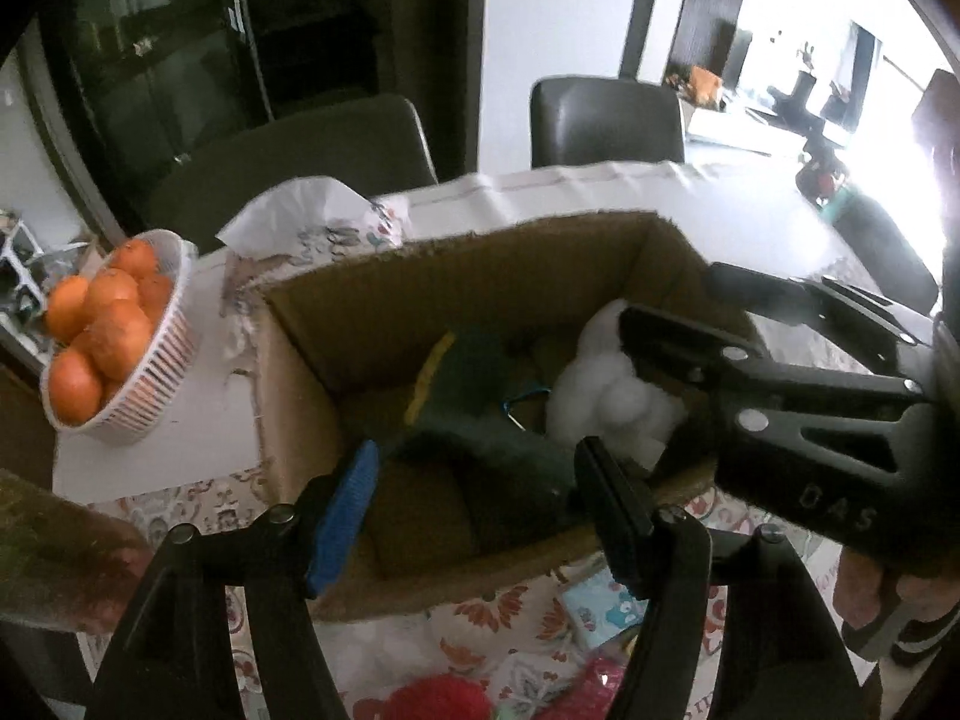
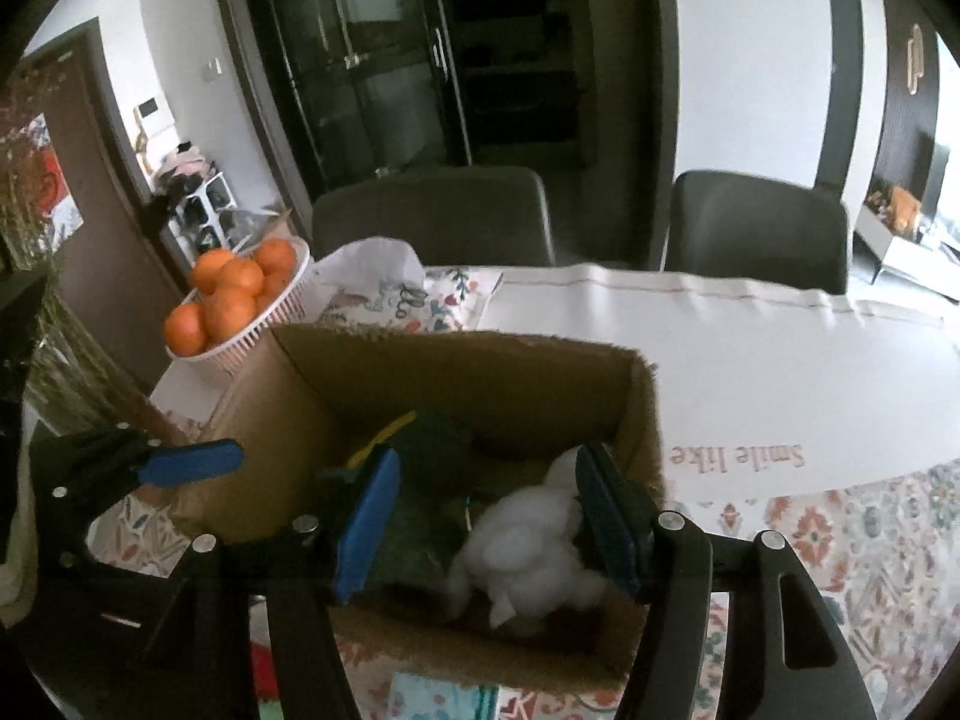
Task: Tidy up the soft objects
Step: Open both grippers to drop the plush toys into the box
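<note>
An open cardboard box point(image 1: 372, 306) point(image 2: 456, 372) stands on the table. Inside lie a white fluffy soft toy point(image 1: 606, 402) point(image 2: 534, 546) and a dark green soft item with a yellow edge point(image 1: 480, 396) point(image 2: 432, 444). My left gripper point(image 1: 480, 510) is open and empty above the box's near edge. My right gripper point(image 2: 492, 528) is open, its fingers wide on either side of the white toy and apart from it; it also shows in the left wrist view point(image 1: 672, 306). A red soft item point(image 1: 438, 699) and a pink one point(image 1: 594, 690) lie on the table in front of the box.
A white basket of oranges point(image 1: 120, 324) point(image 2: 240, 300) stands left of the box. A crumpled patterned cloth point(image 1: 318, 222) point(image 2: 384, 282) lies behind it. Two dark chairs point(image 2: 432, 216) point(image 2: 756, 228) stand at the far edge of the table point(image 2: 780, 372). A small blue printed packet point(image 1: 606, 606) lies nearby.
</note>
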Available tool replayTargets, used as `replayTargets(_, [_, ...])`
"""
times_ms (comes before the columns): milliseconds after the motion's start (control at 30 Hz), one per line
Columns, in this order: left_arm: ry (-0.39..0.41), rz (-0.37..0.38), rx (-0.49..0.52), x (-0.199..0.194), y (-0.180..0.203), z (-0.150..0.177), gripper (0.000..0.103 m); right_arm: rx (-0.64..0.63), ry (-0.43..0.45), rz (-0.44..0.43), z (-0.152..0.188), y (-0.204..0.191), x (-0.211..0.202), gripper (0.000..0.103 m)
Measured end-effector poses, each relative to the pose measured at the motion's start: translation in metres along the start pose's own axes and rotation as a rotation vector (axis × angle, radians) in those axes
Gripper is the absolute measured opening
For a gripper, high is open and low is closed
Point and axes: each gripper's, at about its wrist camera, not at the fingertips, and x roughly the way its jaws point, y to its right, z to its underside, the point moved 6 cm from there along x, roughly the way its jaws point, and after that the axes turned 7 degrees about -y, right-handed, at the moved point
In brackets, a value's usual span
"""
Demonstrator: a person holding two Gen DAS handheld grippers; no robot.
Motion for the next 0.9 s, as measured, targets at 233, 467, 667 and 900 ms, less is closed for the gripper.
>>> replayTargets(233, [0.072,-0.066,-0.03,-0.037,0.002,0.014,0.068,-0.008,0.03,0.012,0.008,-0.009,-0.034,0.063])
replayTargets(467, [0.088,-0.124,-0.07,-0.071,0.003,0.04,0.068,-0.024,0.03,0.002,0.025,-0.022,-0.062,0.063])
replayTargets(667, [0.096,-0.164,-0.093,-0.093,0.002,0.064,0.069,-0.042,0.007,-0.007,0.043,-0.035,-0.075,0.063])
replayTargets(900, [0.065,-0.182,-0.127,-0.1,-0.002,0.094,0.069,-0.066,-0.026,-0.008,0.064,-0.046,-0.077,0.069])
